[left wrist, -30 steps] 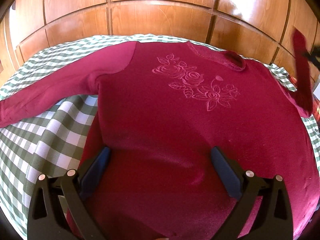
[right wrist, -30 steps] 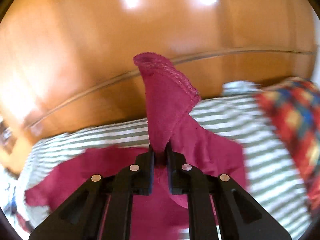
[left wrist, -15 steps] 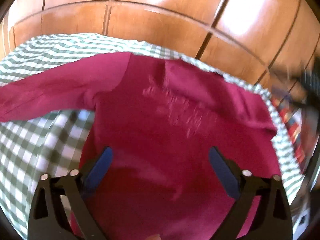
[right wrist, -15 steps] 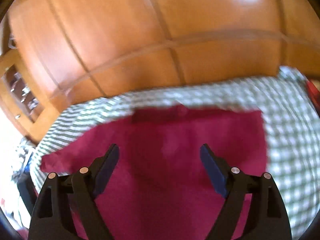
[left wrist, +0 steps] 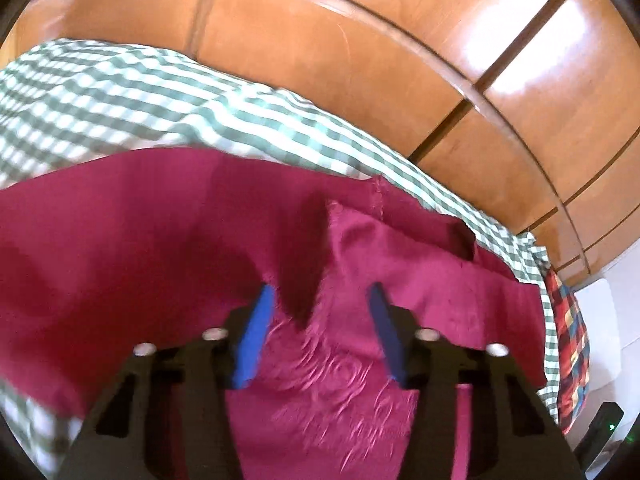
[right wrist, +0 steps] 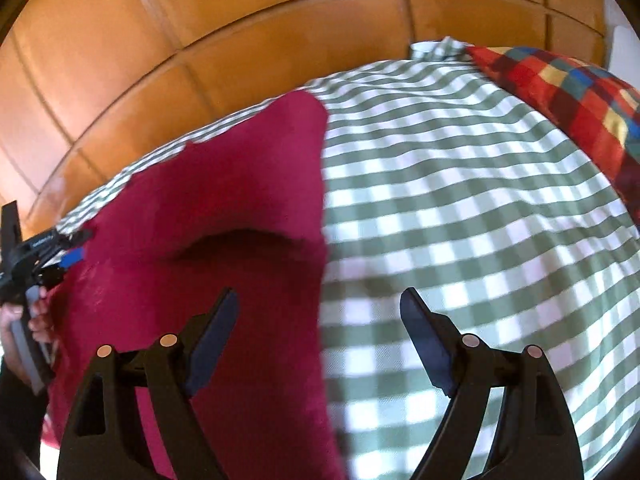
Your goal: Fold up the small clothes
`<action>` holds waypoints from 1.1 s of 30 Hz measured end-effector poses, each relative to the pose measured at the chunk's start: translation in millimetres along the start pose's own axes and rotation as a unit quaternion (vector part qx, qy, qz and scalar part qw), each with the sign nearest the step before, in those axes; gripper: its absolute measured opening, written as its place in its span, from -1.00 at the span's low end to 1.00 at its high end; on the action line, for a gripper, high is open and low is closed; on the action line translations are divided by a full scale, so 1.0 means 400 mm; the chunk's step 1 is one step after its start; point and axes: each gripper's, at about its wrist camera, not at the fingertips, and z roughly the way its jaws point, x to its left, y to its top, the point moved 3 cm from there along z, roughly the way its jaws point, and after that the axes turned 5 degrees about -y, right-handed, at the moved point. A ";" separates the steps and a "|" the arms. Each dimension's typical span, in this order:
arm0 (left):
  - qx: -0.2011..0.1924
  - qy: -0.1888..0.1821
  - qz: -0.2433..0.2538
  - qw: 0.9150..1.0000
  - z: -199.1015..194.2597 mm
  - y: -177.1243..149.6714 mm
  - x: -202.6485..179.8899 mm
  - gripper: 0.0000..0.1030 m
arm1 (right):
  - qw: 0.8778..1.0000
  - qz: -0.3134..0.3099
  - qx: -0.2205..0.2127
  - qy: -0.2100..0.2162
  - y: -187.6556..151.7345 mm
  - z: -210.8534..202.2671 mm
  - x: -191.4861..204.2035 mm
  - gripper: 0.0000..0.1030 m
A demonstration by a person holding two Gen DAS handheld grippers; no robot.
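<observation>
left gripper (left wrist: 318, 320): jaws have just been closing, and a raised fold of the dark red embossed-rose sweater (left wrist: 140, 264) stands between the blue pads (left wrist: 250, 344). there's a visible gap on both sides of the fold, so i read it as not clamped yet, though the frame is motion-blurred and i can't be certain about contact at the left pad. in the right wrist view the same gripper (right wrist: 60, 256) sits at the sweater's far left edge, with the person's hand (right wrist: 24, 320) on its grey grip.

right gripper (right wrist: 320, 344): jaws wide apart, nothing between them. it hangs over the sweater's right edge, left finger above red fabric, right finger above bare cloth.

the sweater (right wrist: 224, 216) lies flat on the green-and-white checked bedcover (right wrist: 460, 220). in the right wrist view its right side is a straight vertical edge and a shallow crease runs across the middle. in the left wrist view the rose relief sits just below the pads and one sleeve runs out to the left.

a red multicolour checked cushion (right wrist: 576, 108) lies at the cover's far right corner. glossy orange-brown wooden panelling (left wrist: 360, 48) runs behind the bed.
</observation>
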 end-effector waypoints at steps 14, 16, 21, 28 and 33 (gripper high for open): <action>-0.058 -0.003 0.034 0.998 -0.144 0.017 0.022 -0.96 | 0.998 -0.015 -0.001 -0.060 0.049 0.084 0.024 0.31; -0.023 0.023 0.034 0.999 -0.091 -0.009 0.047 -0.96 | 0.997 -0.038 0.005 -0.062 0.046 0.060 0.028 0.31; -0.014 0.040 0.038 0.998 -0.055 -0.045 0.049 -0.96 | 0.993 -0.107 -0.013 -0.038 0.031 -0.052 0.068 0.31; -0.046 0.044 0.048 0.997 -0.095 -0.027 0.042 -0.95 | 0.990 -0.130 -0.044 0.028 0.112 -0.035 0.217 0.31; -0.040 0.077 0.072 0.994 -0.070 -0.037 0.040 -0.91 | 0.988 -0.148 -0.012 -0.038 0.069 0.143 0.231 0.34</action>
